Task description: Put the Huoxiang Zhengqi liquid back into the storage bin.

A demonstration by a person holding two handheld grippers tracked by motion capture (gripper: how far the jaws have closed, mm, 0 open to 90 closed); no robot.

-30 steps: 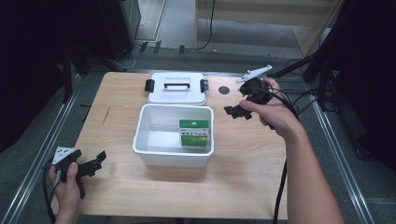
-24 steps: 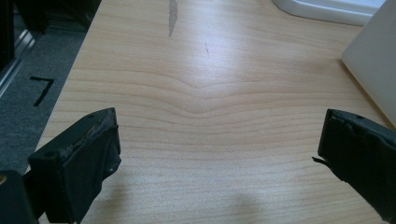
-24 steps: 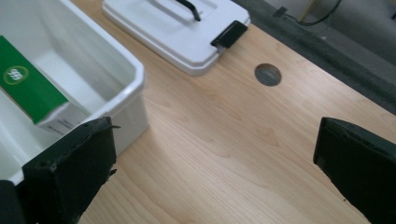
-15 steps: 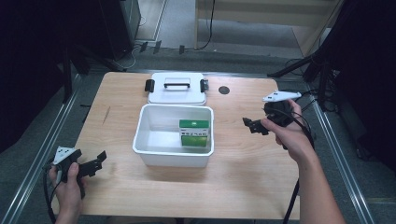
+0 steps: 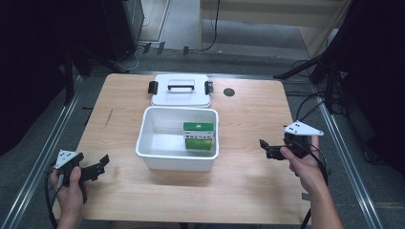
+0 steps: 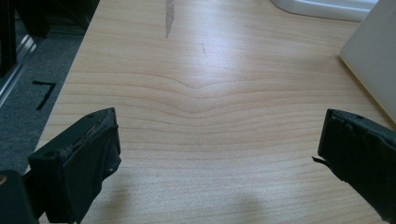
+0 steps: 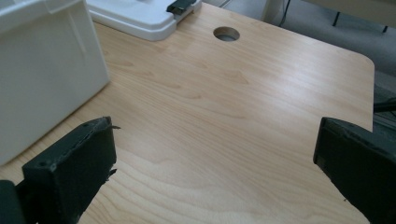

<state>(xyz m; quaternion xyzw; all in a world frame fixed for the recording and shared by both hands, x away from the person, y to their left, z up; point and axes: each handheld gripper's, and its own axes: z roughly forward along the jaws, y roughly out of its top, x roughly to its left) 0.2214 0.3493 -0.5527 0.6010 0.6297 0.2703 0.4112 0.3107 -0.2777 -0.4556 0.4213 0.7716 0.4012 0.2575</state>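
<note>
Left gripper (image 5: 100,164) held low at 7 o'clock on the counter (image 5: 248,186), jaws spread wide, nothing between them but bare light wood grain. Right gripper (image 5: 267,149) at 4 o'clock, jaws likewise wide apart and empty, pointing toward the white bin (image 5: 157,152). Bin at the counter's centre, well apart from both grippers, between them; inside, against its 3 o'clock wall, a green box (image 5: 197,136) standing upright, white print on its label too small to read. Beyond the bin at 12 o'clock, a white lid (image 5: 181,97) with black handle and latches, lying flat. Round cable hole (image 5: 229,92) just beside the lid. Around the counter, grey floor, metal rails, dark surroundings.
</note>
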